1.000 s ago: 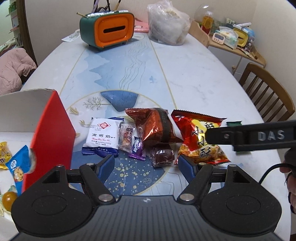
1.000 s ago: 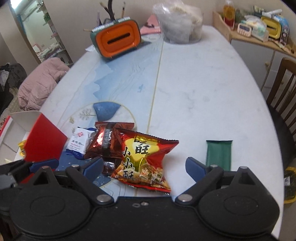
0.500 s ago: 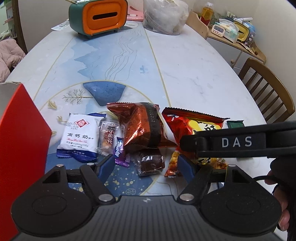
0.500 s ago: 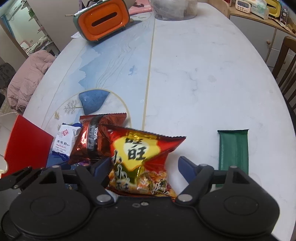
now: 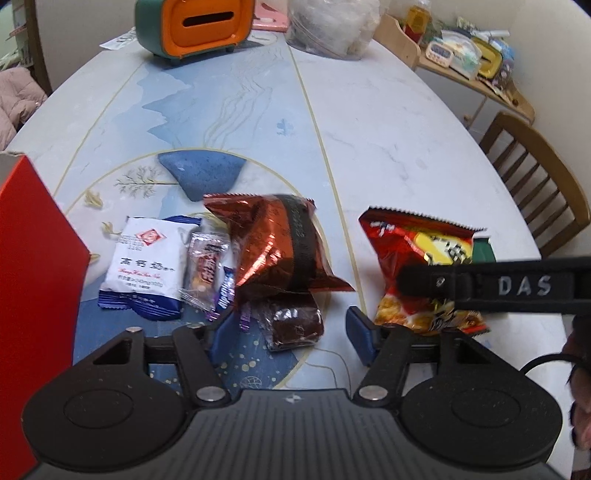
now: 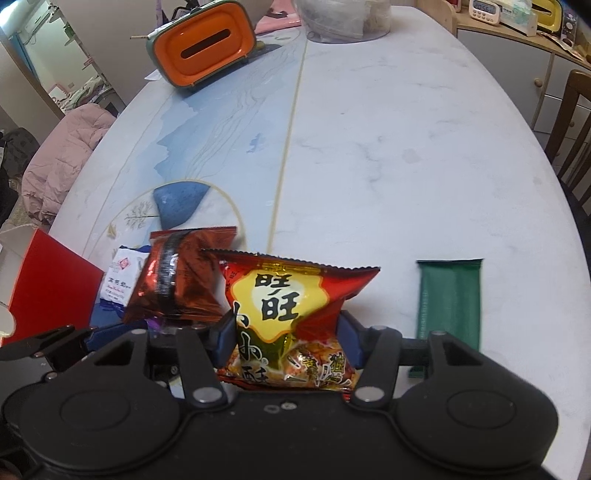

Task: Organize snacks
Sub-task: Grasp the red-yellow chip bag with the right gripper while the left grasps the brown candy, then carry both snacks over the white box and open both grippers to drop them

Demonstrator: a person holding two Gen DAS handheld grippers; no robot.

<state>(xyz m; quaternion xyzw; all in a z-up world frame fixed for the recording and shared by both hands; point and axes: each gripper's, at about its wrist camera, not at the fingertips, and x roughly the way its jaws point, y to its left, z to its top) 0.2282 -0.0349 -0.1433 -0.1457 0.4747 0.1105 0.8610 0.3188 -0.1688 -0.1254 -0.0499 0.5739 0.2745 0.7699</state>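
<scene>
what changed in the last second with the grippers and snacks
The right gripper moved forward and closed on the red-and-yellow snack bag. The left gripper advanced toward the brown wrapped cake, still open. The green packet and white milk packet stayed put.

Table (image 5: 388, 122) is white marble-look with a pale blue mountain print and thin gold lines. Behind it all, the tissue box (image 5: 195, 27) has an orange face in a green shell. Nearer the table's front edge: red-and-yellow snack bag (image 6: 291, 314) with black characters, shiny copper-red packet (image 5: 280, 247) with a black band, white-and-blue milk candy pack (image 5: 147, 266), plain dark green bar wrapper (image 6: 448, 299), red box (image 5: 33, 295).
</scene>
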